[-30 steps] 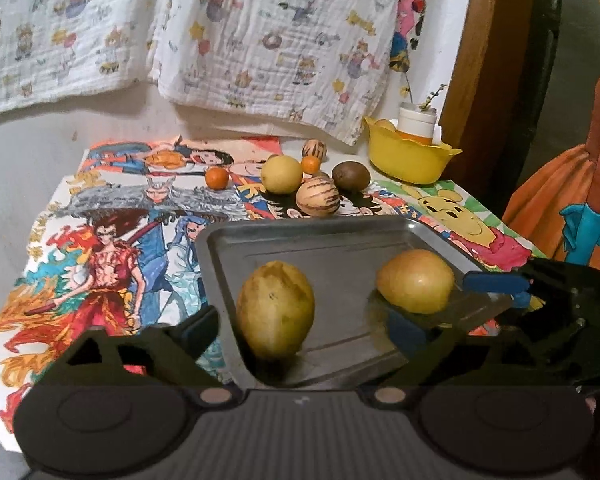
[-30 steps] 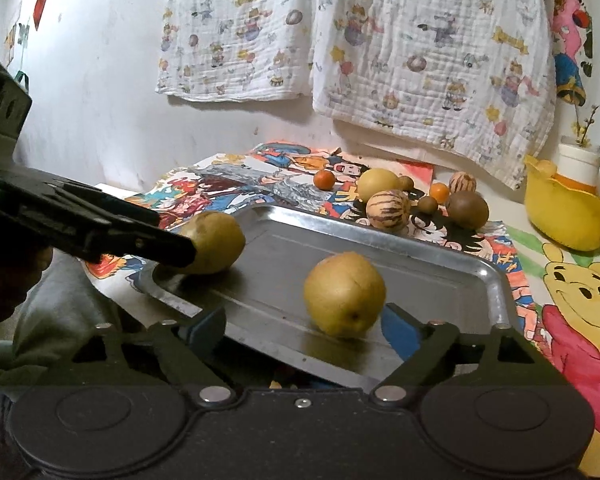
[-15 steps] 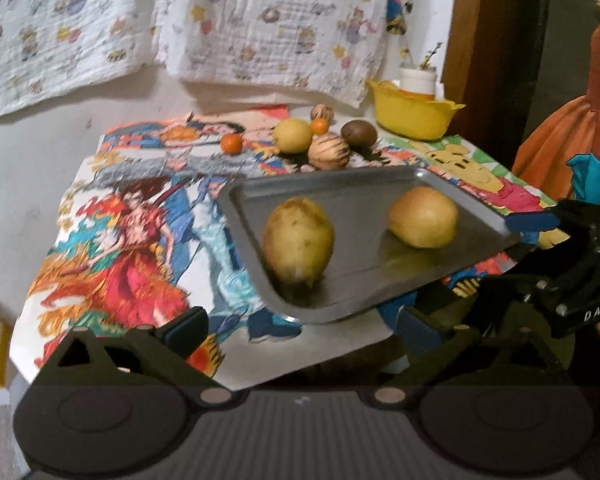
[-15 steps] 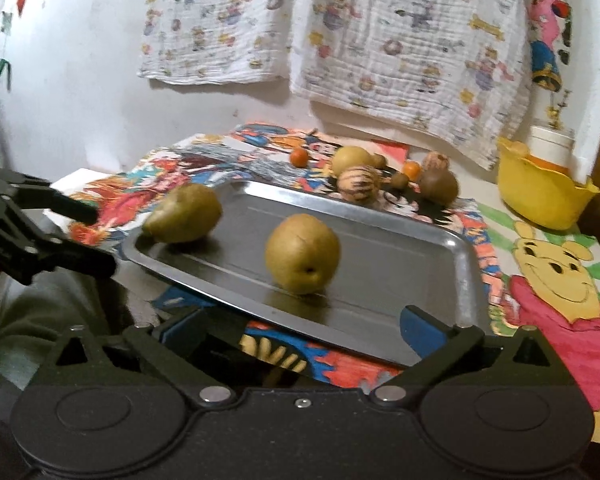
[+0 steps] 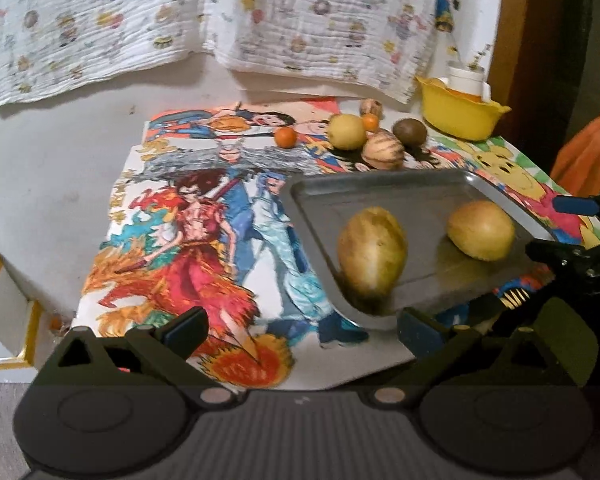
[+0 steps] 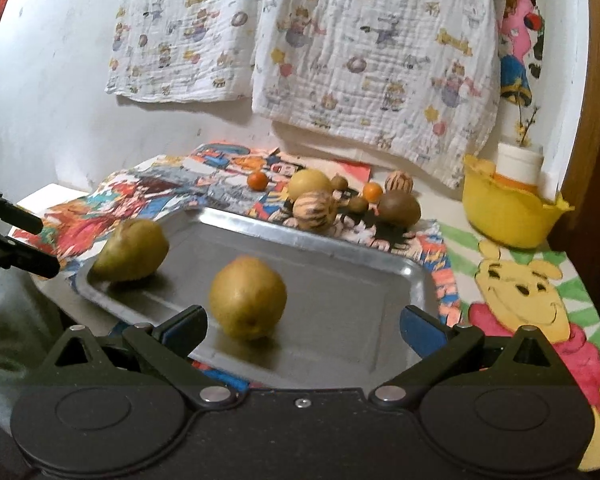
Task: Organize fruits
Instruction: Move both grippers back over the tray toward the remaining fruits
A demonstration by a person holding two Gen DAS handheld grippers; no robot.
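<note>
Plainly, two yellow-green fruits lie on a shallow metal tray [image 6: 340, 252]: an oblong pear [image 6: 132, 250] at its left end and a rounder pear [image 6: 247, 297] near the front edge. Beyond the tray sits a loose cluster of fruits [image 6: 332, 198], among them a yellow globe, two striped ones, a brown one and small orange ones. All rest on a table covered with bright cartoon posters [image 5: 188, 240]. A yellow plastic bowl [image 6: 508, 212] stands at the right, under quilted printed cloths [image 6: 340, 40] hung on a white wall. Left gripper [image 5: 300, 326] and right gripper [image 6: 304, 322] both stand spread wide, empty, clear of the fruit.
</note>
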